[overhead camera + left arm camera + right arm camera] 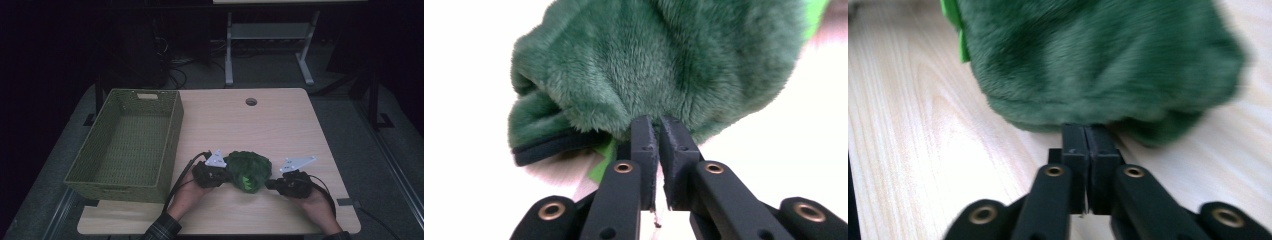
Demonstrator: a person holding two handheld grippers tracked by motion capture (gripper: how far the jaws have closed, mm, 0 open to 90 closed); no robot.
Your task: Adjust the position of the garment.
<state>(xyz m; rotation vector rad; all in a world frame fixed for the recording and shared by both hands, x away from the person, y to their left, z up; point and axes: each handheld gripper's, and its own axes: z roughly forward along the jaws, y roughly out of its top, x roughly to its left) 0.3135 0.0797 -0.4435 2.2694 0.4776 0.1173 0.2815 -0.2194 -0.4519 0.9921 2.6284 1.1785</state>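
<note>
A dark green plush garment (248,171) lies bunched in a rounded heap on the near half of the light wooden table, right of the green woven basket. Its pile is thick and furry. Bright lime-green patches show on its near face, and a dark navy hem runs along 1 folded lower edge. Its underside rests on the tabletop, with folds tucked beneath.
</note>
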